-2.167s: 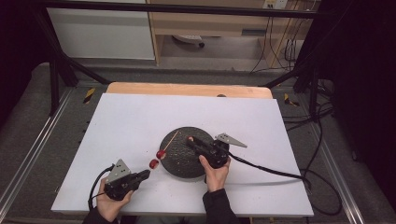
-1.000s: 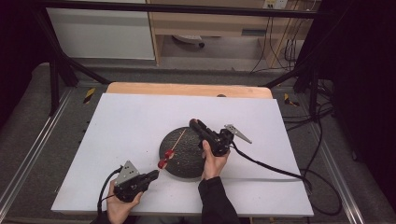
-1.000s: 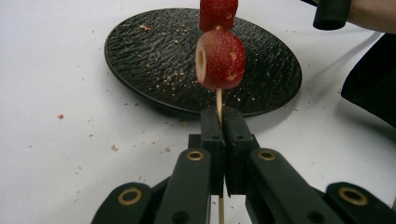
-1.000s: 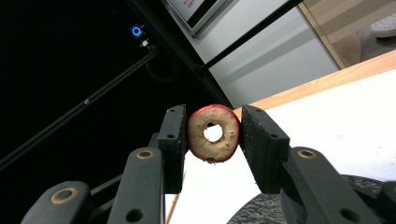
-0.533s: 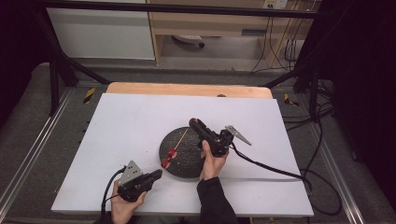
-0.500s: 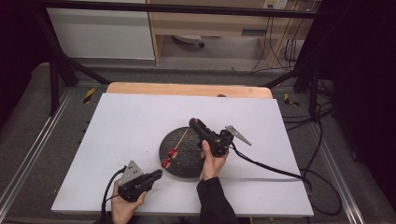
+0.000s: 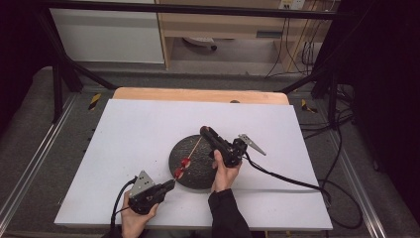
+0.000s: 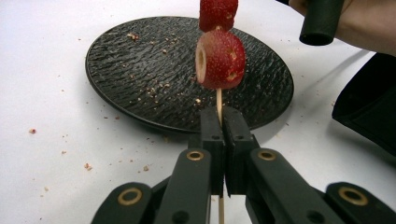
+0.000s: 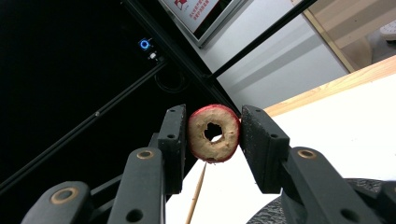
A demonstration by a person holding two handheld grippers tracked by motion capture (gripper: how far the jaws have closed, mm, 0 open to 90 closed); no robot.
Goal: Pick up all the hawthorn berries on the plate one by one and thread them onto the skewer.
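Observation:
My left gripper (image 7: 170,184) (image 8: 223,122) is shut on the lower end of a thin wooden skewer (image 7: 195,147) (image 8: 218,99). The skewer slants up over a round black plate (image 7: 198,174) (image 8: 140,70). Two red strawberries (image 7: 181,166) (image 8: 219,58) are threaded on it, just beyond the jaws. My right gripper (image 7: 204,132) (image 9: 214,133) hovers above the plate's far edge, near the skewer's far tip. It is shut on a cored strawberry piece (image 9: 201,137) with a hole through its middle. The skewer's tip (image 9: 196,196) shows below that piece.
The plate lies on a white tabletop (image 7: 138,129) dotted with small crumbs (image 8: 88,165). A wooden edge (image 7: 198,95) runs along the far side. The right gripper's cable (image 7: 292,182) trails off to the right. Black frame legs stand at both far corners.
Since the earliest frame the right gripper has lifted off the plate, up and toward its far edge, and the left gripper has shifted right with the skewer. Over the last second little has moved.

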